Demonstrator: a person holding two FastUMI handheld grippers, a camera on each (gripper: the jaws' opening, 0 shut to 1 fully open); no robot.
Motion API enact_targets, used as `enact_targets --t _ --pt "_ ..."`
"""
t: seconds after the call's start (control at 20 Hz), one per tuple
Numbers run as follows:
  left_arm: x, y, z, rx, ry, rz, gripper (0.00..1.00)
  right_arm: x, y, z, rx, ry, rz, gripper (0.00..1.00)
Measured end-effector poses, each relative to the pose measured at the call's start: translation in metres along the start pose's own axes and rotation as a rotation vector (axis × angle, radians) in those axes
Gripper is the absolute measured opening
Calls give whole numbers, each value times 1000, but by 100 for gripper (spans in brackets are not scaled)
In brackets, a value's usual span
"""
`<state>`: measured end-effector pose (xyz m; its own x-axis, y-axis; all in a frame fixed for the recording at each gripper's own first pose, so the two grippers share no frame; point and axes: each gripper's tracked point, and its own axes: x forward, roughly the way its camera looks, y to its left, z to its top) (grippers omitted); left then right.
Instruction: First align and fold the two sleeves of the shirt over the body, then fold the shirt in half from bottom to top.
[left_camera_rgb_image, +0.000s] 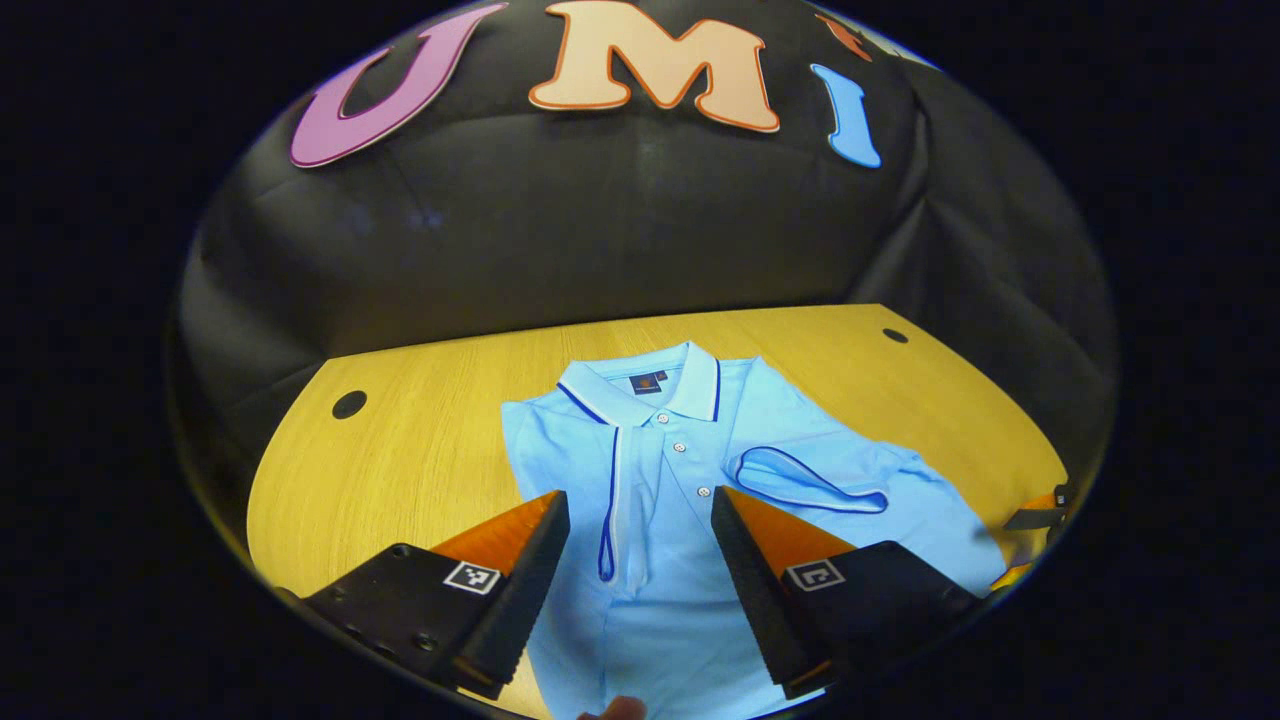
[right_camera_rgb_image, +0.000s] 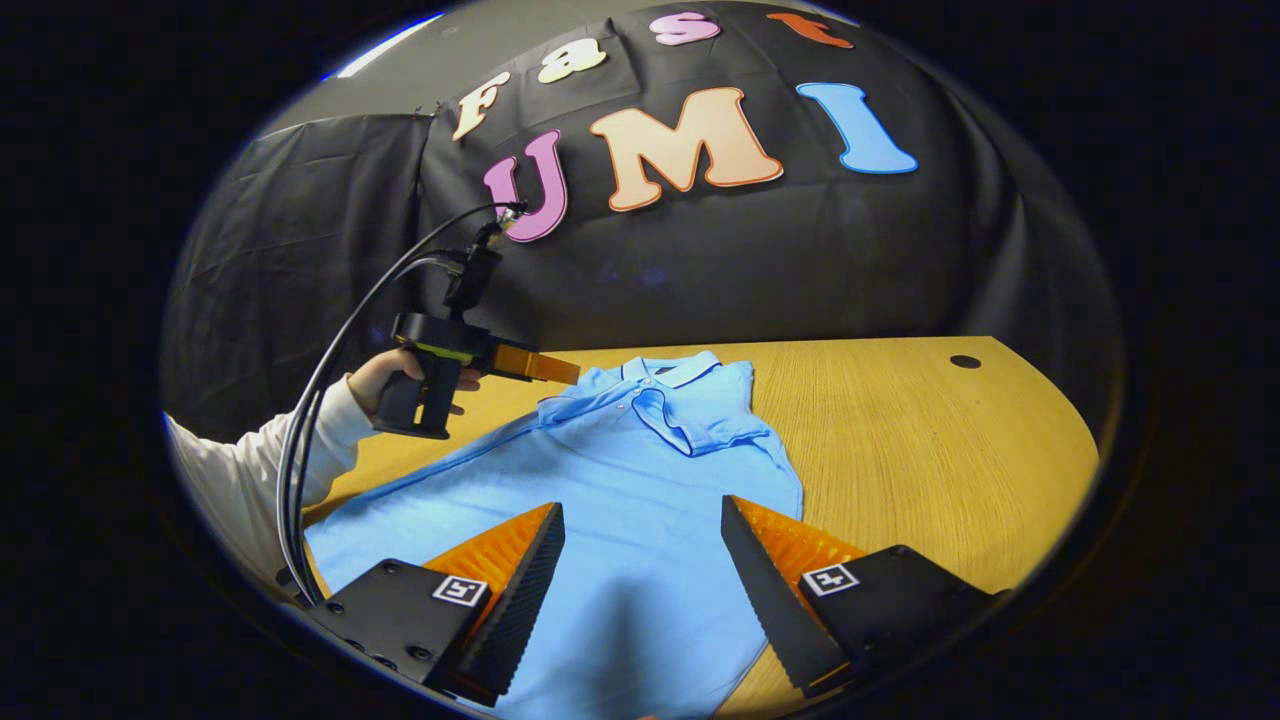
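2 sleeves lie folded on the shirt (left_camera_rgb_image: 660, 500); bare table (right_camera_rgb_image: 930, 450) flanks it. Left gripper (left_camera_rgb_image: 640, 505) and right gripper (right_camera_rgb_image: 643, 515) hover wide apart, empty.

We see a light blue polo shirt (left_camera_rgb_image: 660, 520) with dark blue trim lying flat, front up, collar (left_camera_rgb_image: 645, 392) farthest from the tongs. Both sleeves (left_camera_rgb_image: 805, 480) lie folded over the body; the hem end lies beneath both tongs' open fingers.

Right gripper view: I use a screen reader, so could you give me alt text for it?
A light blue polo shirt lies on a wooden table, both sleeves folded over its body. The right gripper hovers above its lower part, jaws open. At left, a hand holds the left gripper near the collar.
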<state>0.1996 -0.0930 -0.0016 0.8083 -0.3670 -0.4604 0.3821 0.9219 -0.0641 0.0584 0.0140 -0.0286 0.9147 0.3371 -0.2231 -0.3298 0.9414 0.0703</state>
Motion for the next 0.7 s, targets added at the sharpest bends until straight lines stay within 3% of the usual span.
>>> enact_targets --t 0.1,0.35,0.7 --pt "-31 3 0 8 -30 18 93 -9 8 10 -9 -23 8 94" --pt "-123 0 -27 57 -73 51 93 -42 18 10 -40 -24 -2 98" --pt "-228 -20 -131 -2 -30 78 93 -105 29 -39 -51 81 -50 98"
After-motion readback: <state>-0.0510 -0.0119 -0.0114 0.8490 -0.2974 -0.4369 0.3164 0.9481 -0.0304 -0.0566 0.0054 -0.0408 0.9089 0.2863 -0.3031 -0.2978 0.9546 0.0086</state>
